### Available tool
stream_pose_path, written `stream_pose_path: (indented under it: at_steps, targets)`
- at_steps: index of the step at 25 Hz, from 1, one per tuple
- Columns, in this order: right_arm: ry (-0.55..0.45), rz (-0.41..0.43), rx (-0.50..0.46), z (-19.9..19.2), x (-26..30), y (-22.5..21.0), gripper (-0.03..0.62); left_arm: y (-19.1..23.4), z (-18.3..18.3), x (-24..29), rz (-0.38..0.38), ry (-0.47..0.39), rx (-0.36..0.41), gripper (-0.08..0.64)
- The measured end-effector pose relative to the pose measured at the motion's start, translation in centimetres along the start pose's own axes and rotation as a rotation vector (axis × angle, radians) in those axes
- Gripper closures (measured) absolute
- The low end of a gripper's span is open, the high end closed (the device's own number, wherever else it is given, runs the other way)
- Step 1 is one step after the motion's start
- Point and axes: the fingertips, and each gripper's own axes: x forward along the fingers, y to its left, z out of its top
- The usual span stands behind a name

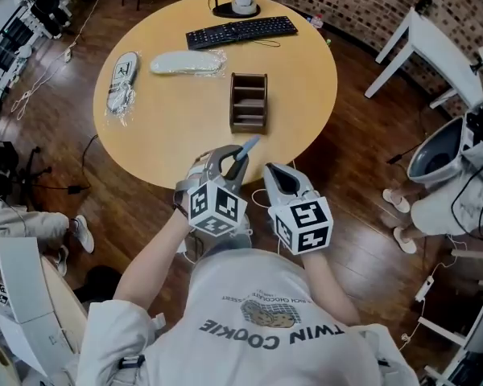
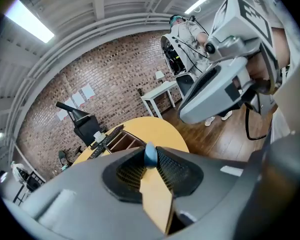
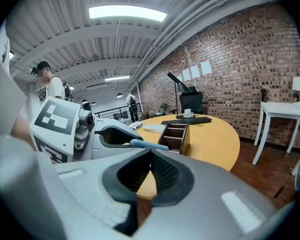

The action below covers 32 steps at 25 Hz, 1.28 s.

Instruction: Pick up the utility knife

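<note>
Two grippers, one held item; listed left to right.

1. Round table (image 1: pixel 153 139): bearing wrapped insoles (image 1: pixel 185 63), keyboard (image 1: pixel 241 30) and wooden organiser (image 1: pixel 249 101); none in play.
2. Left gripper (image 1: pixel 228 159): at the near table edge, jaws part-way closed and clamped on the utility knife (image 1: pixel 248 146). Blue-grey end protruding past the tips toward the organiser, remainder hidden between the pads.
3. Right gripper (image 1: pixel 271 173): just beside the left, jaws closed together, nothing between them.

Handling note, by judgement: pick apparently made, lift the step in hand. Hold clamp pressure constant. Raise clear of the table rim with the protruding end level or up. Avoid quick wrist rolls, grip seemingly on a short length only. Keep the right gripper apart from the knife end.
</note>
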Motion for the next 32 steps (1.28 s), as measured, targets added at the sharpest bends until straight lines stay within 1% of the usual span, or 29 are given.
stream_pose_path:
  at_steps: [9, 21, 26, 32]
  targets:
    - [-0.019, 0.05, -0.028, -1.5, -4.3, 1.8, 0.592, -3.3, 2.1, -4.9, 0.088, -0.032, -0.121, 0.488]
    - [-0.031, 0.105, -0.081, -4.6, -12.2, 4.2, 0.592, -11.1, 5.6, -10.5, 0.157, -0.087, -0.259, 0.488]
    - [-0.035, 0.107, -0.061, -5.6, -14.5, 4.7, 0.592, -13.4, 6.4, -12.7, 0.169, -0.089, -0.323, 0.488]
    - [-0.051, 0.131, -0.05, -6.0, -15.8, 6.8, 0.592, -14.3, 6.1, -15.6, 0.2, -0.083, -0.384, 0.488]
